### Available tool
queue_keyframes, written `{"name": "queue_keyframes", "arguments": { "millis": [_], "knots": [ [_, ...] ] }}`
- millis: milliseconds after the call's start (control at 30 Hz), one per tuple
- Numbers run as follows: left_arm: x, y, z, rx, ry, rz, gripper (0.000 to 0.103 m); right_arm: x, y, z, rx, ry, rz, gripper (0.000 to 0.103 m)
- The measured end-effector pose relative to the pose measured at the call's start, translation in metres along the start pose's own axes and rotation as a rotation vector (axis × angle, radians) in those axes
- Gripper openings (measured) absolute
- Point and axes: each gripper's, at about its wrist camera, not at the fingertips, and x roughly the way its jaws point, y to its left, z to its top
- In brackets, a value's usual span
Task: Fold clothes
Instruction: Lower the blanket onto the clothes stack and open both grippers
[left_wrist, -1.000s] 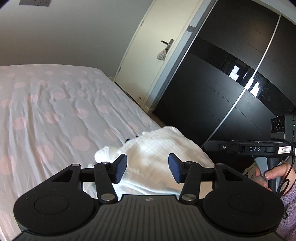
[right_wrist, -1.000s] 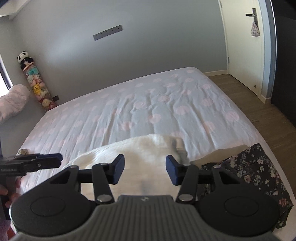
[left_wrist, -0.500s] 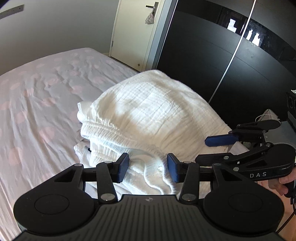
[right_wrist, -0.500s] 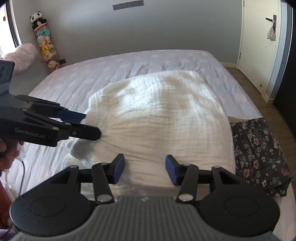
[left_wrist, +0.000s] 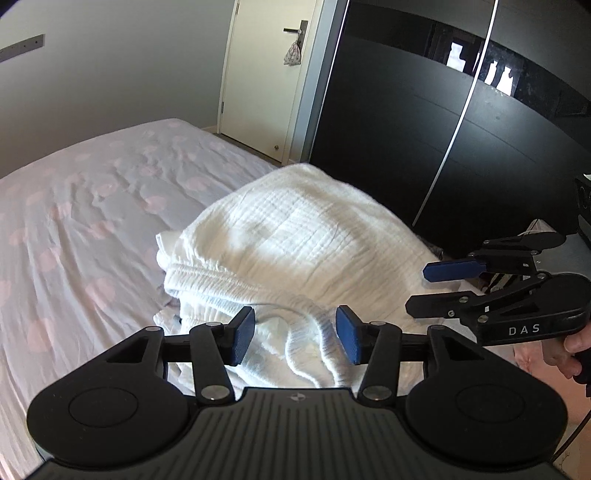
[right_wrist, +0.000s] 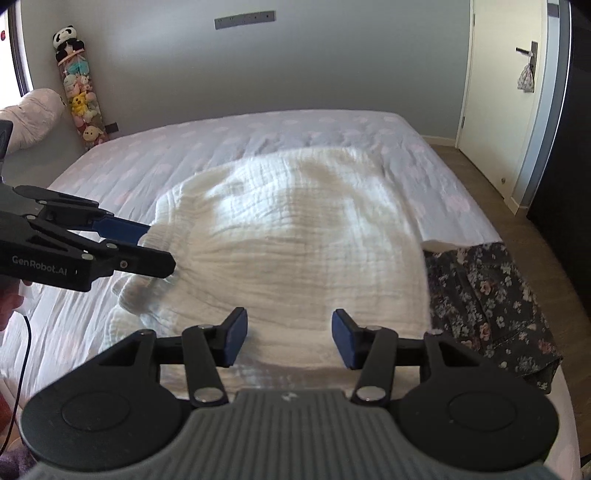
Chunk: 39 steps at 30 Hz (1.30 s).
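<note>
A white crinkled garment (right_wrist: 295, 236) lies spread on the bed near its front edge; it also shows in the left wrist view (left_wrist: 295, 243), with its left edge bunched in folds. My left gripper (left_wrist: 295, 338) is open and empty, just above the bunched near-left edge; it shows in the right wrist view (right_wrist: 147, 243) by the garment's left edge. My right gripper (right_wrist: 286, 338) is open and empty above the garment's near edge; it shows in the left wrist view (left_wrist: 439, 288) at the right.
The bed (right_wrist: 332, 129) has a pale sheet with pink dots. A dark floral garment (right_wrist: 487, 295) lies at the bed's right front corner. A black wardrobe (left_wrist: 424, 129) and a white door (left_wrist: 273, 74) stand to the right. A stuffed-toy column (right_wrist: 77, 85) hangs at the far left wall.
Both grippers tilted down and came closer over the white garment, which now fills the views. Both stayed open. In the last half second, little changed.
</note>
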Motion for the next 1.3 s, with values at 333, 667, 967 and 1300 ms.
{"name": "queue_keyframes", "arguments": {
  "millis": [333, 667, 967, 1300],
  "knots": [
    [0.03, 0.015, 0.017, -0.056, 0.012, -0.012, 0.044, 0.03, -0.031, 0.046, 0.116, -0.086, -0.028, 0.044],
    [0.05, 0.015, -0.009, -0.001, 0.068, -0.004, 0.043, 0.098, -0.028, 0.032, 0.0, 0.028, -0.1, 0.043],
    [0.05, 0.012, -0.008, -0.001, 0.065, 0.008, 0.044, 0.1, -0.026, 0.034, 0.012, 0.051, -0.119, 0.043],
    [-0.006, 0.001, -0.008, -0.025, -0.003, 0.014, 0.049, 0.018, -0.012, 0.042, 0.085, -0.041, -0.134, 0.061]
  ]
}}
